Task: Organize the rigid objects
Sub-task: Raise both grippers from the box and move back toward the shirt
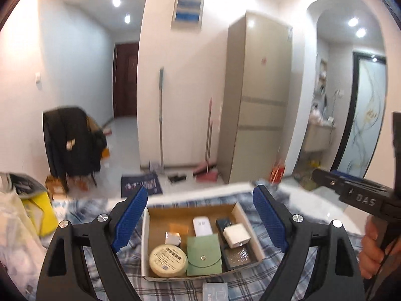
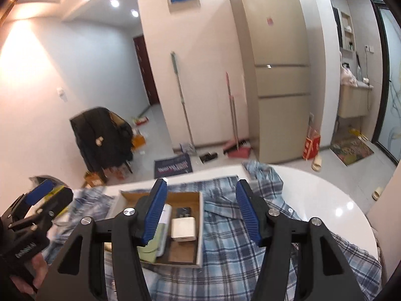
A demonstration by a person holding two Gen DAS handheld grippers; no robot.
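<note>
Nearest the lens, the left gripper [image 1: 200, 219] is gaping wide with nothing between its blue pads, framing the cardboard box [image 1: 147, 245] at lower centre. Inside are sitting a round tin [image 1: 168, 260], a green pouch [image 1: 204, 254], a white charger [image 1: 236, 235] and other small items; one pale packet [image 1: 215, 291] is lying just outside its near edge. The right gripper [image 2: 200, 212] is hanging partly open and empty above the plaid cloth [image 2: 225, 238]. Sorting looks nearly finished.
</note>
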